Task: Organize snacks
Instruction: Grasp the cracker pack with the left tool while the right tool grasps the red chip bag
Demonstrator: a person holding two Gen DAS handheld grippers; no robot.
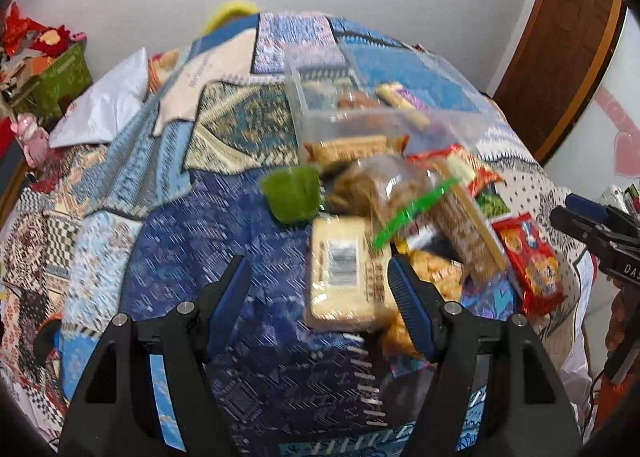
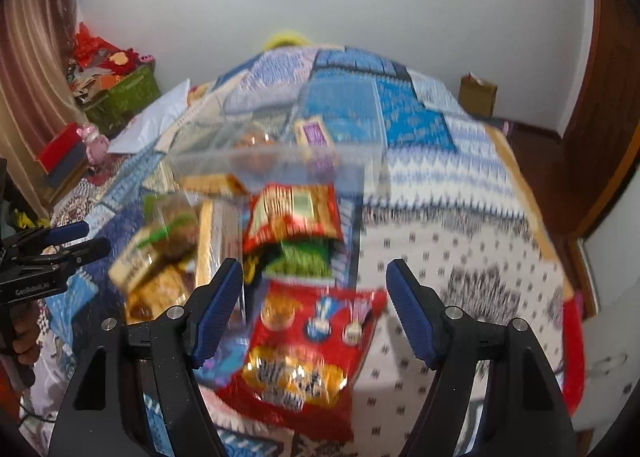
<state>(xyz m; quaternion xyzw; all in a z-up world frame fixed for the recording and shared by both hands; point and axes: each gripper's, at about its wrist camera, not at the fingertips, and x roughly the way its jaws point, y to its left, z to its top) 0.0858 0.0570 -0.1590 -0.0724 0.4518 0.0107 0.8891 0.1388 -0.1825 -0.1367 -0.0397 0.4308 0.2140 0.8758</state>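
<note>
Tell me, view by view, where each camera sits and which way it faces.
Left wrist: sits on the left tool, looking down over the bed at the pale snack pack; its open fingers show, the right tool at the edge.
Right wrist: sits on the right tool, looking down at the red snack bag; its open fingers show, the left tool at the edge.
Shared: the snack pile, clear container, quilt.

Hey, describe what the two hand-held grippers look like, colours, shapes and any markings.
Both look alike: the left hand-held gripper and the right hand-held gripper have matte black angular frames with silver round pins at the joints. Each finger carries a blue ribbed pad. Seen from the side, white lettering marks the black body, too blurred to read fully.
</note>
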